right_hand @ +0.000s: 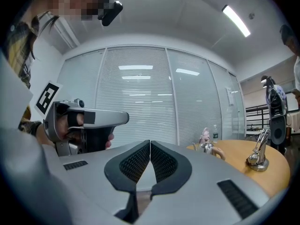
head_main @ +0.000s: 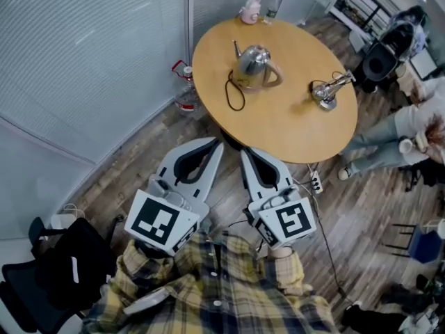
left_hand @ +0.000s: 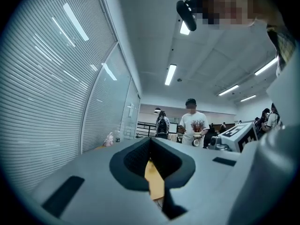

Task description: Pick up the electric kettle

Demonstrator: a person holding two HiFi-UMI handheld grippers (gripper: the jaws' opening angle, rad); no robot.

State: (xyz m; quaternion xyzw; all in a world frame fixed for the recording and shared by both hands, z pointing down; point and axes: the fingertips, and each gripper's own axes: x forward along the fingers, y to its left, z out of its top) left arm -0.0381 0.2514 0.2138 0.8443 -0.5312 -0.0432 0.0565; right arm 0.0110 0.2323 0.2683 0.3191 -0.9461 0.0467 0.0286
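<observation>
Left gripper (left_hand: 150, 139) and right gripper (right_hand: 150, 143): both clenched, empty, just short of the round table (head_main: 292, 138); electric kettle (head_main: 254, 62) upright on it beside a black cord (head_main: 233, 92), its base hidden by the jaws in the right gripper view; bottle (head_main: 273, 5) label unreadable.

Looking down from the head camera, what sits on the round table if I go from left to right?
Black cord loop → electric kettle → shiny metal object. The pink item and the bottle at the far edge line up with the kettle, so they are skipped.
</observation>
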